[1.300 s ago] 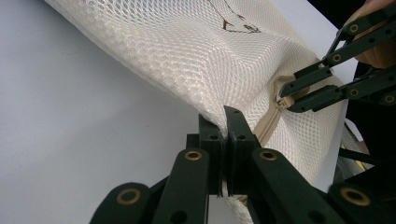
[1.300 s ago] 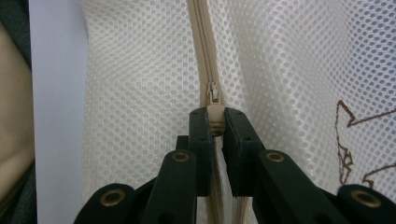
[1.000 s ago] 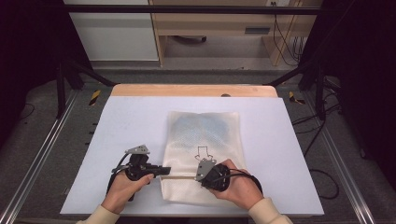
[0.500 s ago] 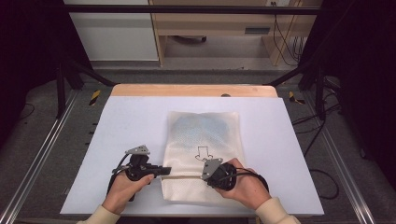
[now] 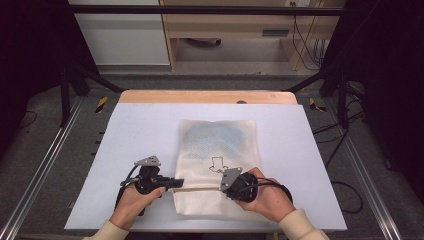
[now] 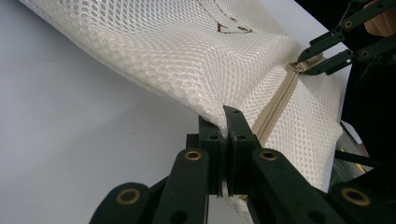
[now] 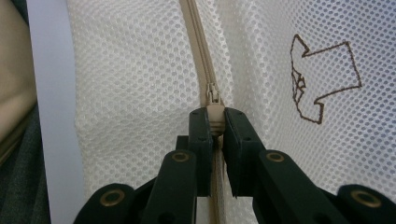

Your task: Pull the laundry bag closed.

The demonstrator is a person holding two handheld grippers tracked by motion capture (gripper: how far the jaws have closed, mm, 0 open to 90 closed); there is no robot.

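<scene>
A white mesh bag (image 5: 217, 150) with a brown embroidered outline (image 5: 218, 164) lies flat on the table's middle. A beige zipper (image 5: 200, 188) runs across its near end. My left gripper (image 5: 179, 183) is shut on the bag's left corner fabric (image 6: 219, 116), right beside the zipper's end. My right gripper (image 5: 222, 186) is shut on the zipper pull (image 7: 214, 119), with the slider (image 7: 212, 95) just past its tips. In the left gripper view the right gripper (image 6: 308, 64) shows farther along the zipper (image 6: 275, 107). The two grippers point toward each other.
The pale tabletop (image 5: 300, 150) has bare room to the left, right and far side of the bag. A wooden strip (image 5: 207, 96) lines the far edge. Metal rails (image 5: 45, 165) run along both sides. The person's hands (image 5: 265, 197) rest near the front edge.
My right gripper has slid a little to the right along the zipper with the pull in it. The left gripper has stayed put on the bag's corner.
</scene>
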